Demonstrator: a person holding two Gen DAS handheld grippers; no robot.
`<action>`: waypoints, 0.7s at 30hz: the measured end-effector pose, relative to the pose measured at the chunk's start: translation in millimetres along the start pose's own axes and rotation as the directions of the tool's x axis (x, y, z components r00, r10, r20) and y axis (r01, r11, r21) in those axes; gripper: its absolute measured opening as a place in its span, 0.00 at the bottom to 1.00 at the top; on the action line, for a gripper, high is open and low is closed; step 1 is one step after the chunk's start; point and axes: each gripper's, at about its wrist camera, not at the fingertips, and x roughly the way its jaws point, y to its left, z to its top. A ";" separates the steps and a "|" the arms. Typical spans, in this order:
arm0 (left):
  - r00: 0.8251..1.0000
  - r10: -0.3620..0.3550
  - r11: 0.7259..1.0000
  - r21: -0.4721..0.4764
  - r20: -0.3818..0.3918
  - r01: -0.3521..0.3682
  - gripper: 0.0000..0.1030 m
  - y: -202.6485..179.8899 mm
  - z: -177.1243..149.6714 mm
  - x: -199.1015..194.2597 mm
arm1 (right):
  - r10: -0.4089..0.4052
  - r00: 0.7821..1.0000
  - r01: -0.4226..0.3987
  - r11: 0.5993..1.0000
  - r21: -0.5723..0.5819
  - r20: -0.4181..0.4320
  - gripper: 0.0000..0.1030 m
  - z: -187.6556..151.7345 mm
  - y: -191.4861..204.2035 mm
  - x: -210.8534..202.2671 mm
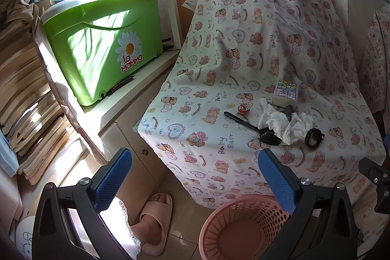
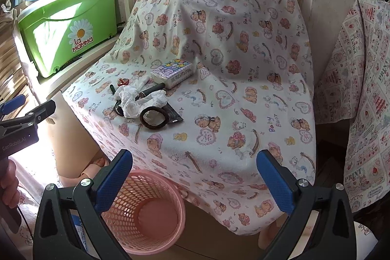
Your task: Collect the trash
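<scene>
**Both grippers poised above an empty basket, trash still on the table**

Both tools hover short of a table draped in a bear-print cloth [image 2: 243,89]. The left gripper [image 1: 195,177] and the right gripper [image 2: 195,178] each hold their blue-padded jaws spread wide, with nothing between them.

The trash sits in a loose cluster on the cloth: crumpled white tissue [image 2: 136,99], a black sachet wrapper [image 2: 174,116] and a small red cap [image 2: 121,82]. Mixed in are a black hair tie [image 2: 154,118], a black spoon [image 1: 251,127] and a tissue pack [image 2: 171,76], which look more like things to keep. On the floor in front of the table stands a pink mesh basket [image 2: 136,179]; what shows of its inside holds nothing.

Collecting appears not yet begun. The next move likely calls for one gripper to reach forward and close on the tissue, taking care not to drag the hair tie lying against it.

The right view alone shows the sachet wrapper and looks deep into the basket. The left view alone shows the spoon's full length and a foot in a pink slipper [image 1: 156,218] beside the table.
</scene>
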 end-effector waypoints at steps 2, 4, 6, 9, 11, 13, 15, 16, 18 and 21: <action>1.000 -0.003 1.000 0.003 0.000 0.003 0.99 -0.3 -0.2 -0.3 | -0.005 1.000 0.006 1.000 -0.003 0.012 1.00 0.2 0.2 -1.6; 1.000 -0.004 1.000 0.008 0.003 0.004 0.99 -0.6 0.1 -0.9 | 0.004 1.000 -0.004 1.000 0.001 0.013 1.00 0.5 -0.1 -2.0; 1.000 -0.003 1.000 0.013 0.005 0.003 0.99 -1.0 0.0 -1.3 | 0.007 1.000 -0.007 1.000 0.004 0.005 1.00 -0.1 0.6 -0.5; 1.000 -0.003 1.000 0.014 0.015 0.002 0.99 -0.8 0.4 -3.2 | 0.024 1.000 -0.024 1.000 -0.006 -0.011 1.00 -1.5 3.3 1.5; 1.000 -0.003 1.000 0.018 0.019 0.003 0.99 -1.0 0.6 -4.1 | 0.053 0.998 -0.054 0.998 -0.017 -0.018 0.99 -1.4 5.9 1.8; 1.000 -0.002 1.000 0.025 0.019 0.001 0.99 -2.2 0.4 -3.8 | 0.059 0.998 -0.060 0.998 -0.025 -0.008 0.99 -2.1 8.8 0.0; 1.000 -0.005 1.000 0.029 0.015 0.005 0.99 -3.2 -0.3 -3.3 | 0.059 0.998 -0.059 0.998 -0.035 -0.004 0.99 -2.3 11.5 -0.9; 1.000 -0.004 1.000 0.031 0.015 0.004 0.99 -3.6 -0.4 -3.1 | 0.059 0.998 -0.059 0.998 -0.037 -0.004 0.99 -2.1 12.2 -0.6; 1.000 0.002 0.999 0.037 0.014 -0.002 0.99 -4.9 -0.9 -2.5 | 0.069 0.998 -0.069 0.997 -0.030 -0.010 0.99 -2.0 11.9 0.6; 1.000 0.007 0.998 0.058 0.014 -0.008 0.99 -7.2 -1.6 -1.0 | 0.101 0.994 -0.100 0.995 0.012 -0.036 0.99 -1.8 6.6 5.4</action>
